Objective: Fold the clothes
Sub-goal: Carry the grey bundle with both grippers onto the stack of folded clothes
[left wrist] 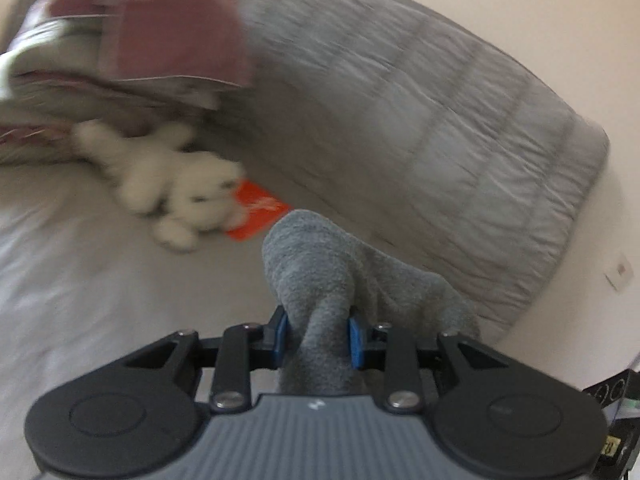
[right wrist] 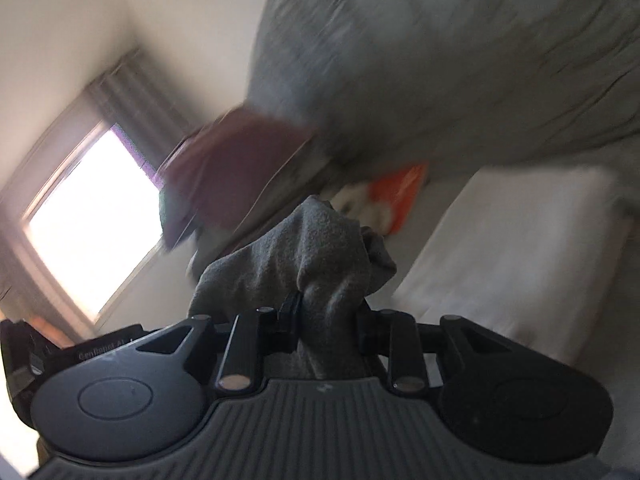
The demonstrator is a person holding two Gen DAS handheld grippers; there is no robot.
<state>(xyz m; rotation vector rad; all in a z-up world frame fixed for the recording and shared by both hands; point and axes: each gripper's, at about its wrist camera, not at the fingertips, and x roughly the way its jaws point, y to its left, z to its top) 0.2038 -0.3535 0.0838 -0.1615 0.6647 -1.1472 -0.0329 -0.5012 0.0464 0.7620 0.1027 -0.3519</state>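
Observation:
A grey fleece garment [left wrist: 316, 276] is bunched between the blue pads of my left gripper [left wrist: 318, 338], which is shut on it and holds it above the white bed sheet [left wrist: 80, 280]. In the right wrist view the same grey fleece [right wrist: 316, 252] is pinched in my right gripper [right wrist: 330, 320], also shut on it and lifted. The rest of the garment hangs below both grippers, out of sight. Both views are blurred by motion.
A grey quilted duvet [left wrist: 440, 120] is heaped at the back of the bed. A maroon folded cloth [left wrist: 160, 24] lies on a pile of bedding. A white plush toy [left wrist: 176, 184] lies beside an orange card [left wrist: 256, 212]. A bright window [right wrist: 92, 216] is at the left.

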